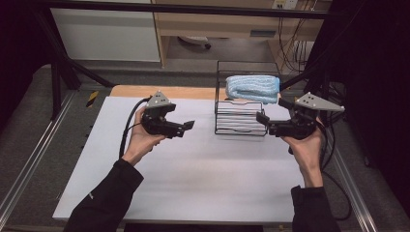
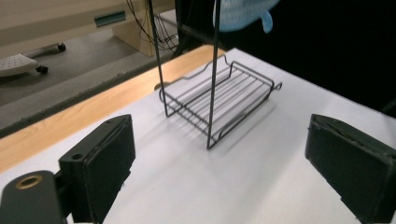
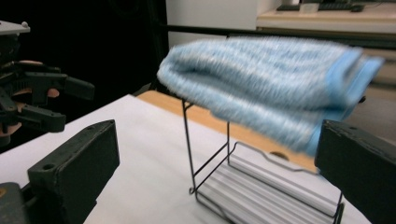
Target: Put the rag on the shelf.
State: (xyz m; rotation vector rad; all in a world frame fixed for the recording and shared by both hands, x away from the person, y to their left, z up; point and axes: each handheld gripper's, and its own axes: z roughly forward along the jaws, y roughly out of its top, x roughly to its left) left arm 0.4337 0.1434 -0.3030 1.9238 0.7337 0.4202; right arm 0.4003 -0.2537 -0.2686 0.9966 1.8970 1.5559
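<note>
A folded light-blue towel (image 1: 253, 88) lies on the top tier of a black wire rack (image 1: 240, 118) at the back of the white table (image 1: 193, 174). My left gripper (image 1: 183, 126) is held open to the left of the rack, with nothing between its jaws. In the left gripper view the left gripper (image 2: 224, 172) looks at the rack's lower shelf (image 2: 219, 100), with the towel's edge (image 2: 243, 14) at the top. My right gripper (image 1: 273, 111) is open just right of the rack. In the right gripper view the right gripper (image 3: 215, 179) faces the towel (image 3: 261, 88) at close range without touching it.
A wooden strip (image 1: 159, 92) borders the table's far edge. Metal rails (image 1: 29, 164) run along both sides. A desk (image 1: 217, 24) and hanging cables (image 1: 290, 43) stand beyond the table. The other hand's gripper (image 3: 32, 98) shows at the left of the right gripper view.
</note>
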